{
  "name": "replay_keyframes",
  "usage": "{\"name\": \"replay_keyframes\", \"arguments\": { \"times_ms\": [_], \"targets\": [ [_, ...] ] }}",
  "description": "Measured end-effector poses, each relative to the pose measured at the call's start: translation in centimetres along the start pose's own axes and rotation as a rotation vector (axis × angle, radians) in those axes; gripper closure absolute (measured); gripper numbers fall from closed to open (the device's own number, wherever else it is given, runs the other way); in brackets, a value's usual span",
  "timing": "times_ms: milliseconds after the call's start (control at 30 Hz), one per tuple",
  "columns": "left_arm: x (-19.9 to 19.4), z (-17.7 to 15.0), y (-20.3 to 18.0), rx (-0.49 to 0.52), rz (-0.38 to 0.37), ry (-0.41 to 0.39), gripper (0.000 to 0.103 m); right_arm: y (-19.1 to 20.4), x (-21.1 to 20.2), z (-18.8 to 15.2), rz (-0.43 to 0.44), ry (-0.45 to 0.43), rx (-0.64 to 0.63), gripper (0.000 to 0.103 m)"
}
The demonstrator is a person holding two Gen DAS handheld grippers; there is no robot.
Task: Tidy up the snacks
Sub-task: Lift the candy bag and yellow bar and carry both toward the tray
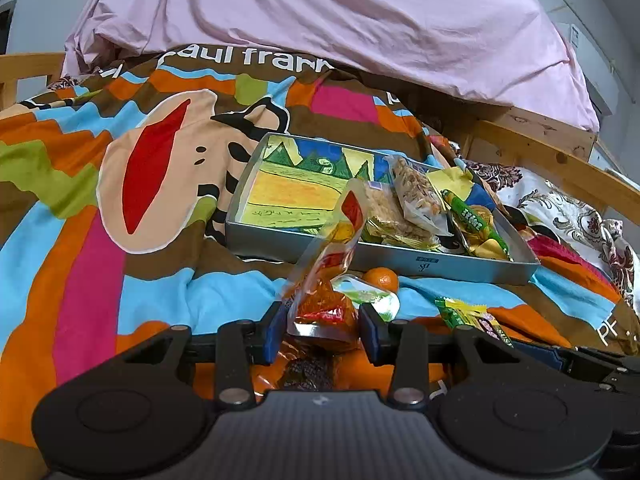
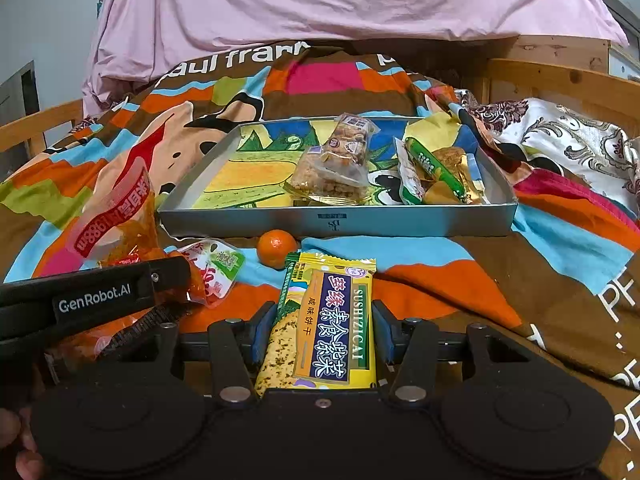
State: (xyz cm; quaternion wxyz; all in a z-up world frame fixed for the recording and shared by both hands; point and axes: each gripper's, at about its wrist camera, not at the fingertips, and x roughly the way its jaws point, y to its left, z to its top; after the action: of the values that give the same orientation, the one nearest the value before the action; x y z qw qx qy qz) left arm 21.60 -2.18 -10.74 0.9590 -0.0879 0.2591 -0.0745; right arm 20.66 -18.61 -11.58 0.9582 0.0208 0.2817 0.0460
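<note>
Nearest, the left claw (image 1: pixel 323 330) pinches an orange packet (image 1: pixel 326 280) between its blue pads; the crinkly clear-topped packet stands up and leans toward the tray. In the right wrist view the right claw (image 2: pixel 320 334) has a yellow cracker pack (image 2: pixel 326 320) between its blue pads, both pads against the pack's long edges (a flat, glossy rectangle with blue lettering). Both claws point forward and somewhat downward over the bed. A hand (image 2: pixel 16 440) shows at the lower left edge of the right view, behind the left claw's black body.

Just beyond the claws a small tangerine (image 2: pixel 277 248) sits on the blanket (image 1: pixel 80 240), close to the tray's near wall, with a green-and-white sachet (image 2: pixel 218 268) beside it. More wrapped snacks lie under the left claw.

The grey tray (image 2: pixel 336 222) is shallow and rectangular, with thin upright walls and a bright drawing on its floor. Its left half is bare. In the right half lie clear-wrapped grain bars (image 2: pixel 336 168), a green stick pack (image 2: pixel 434 170) and gold-foil pieces (image 2: pixel 452 176), packed toward the right wall.

The soft blanket, striped in many colours, has open room left of the tray. Farther back a rumpled pink sheet (image 1: pixel 340 20) rises, and a wooden bed rail (image 1: pixel 560 160) runs along the right.
</note>
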Motion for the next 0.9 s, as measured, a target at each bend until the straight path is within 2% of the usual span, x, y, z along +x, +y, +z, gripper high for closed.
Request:
{"name": "replay_keyframes", "arguments": {
  "times_ms": [533,900],
  "targets": [
    [-0.3,0.0,0.0,-0.008,0.009,-0.032,0.061,0.3,0.2,-0.1,0.011,0.008,-0.006,0.051],
    [0.9,0.0,0.7,-0.042,0.010,0.031,0.059,0.4,0.2,-0.1,0.015,0.011,-0.008,0.051]
  ]
}}
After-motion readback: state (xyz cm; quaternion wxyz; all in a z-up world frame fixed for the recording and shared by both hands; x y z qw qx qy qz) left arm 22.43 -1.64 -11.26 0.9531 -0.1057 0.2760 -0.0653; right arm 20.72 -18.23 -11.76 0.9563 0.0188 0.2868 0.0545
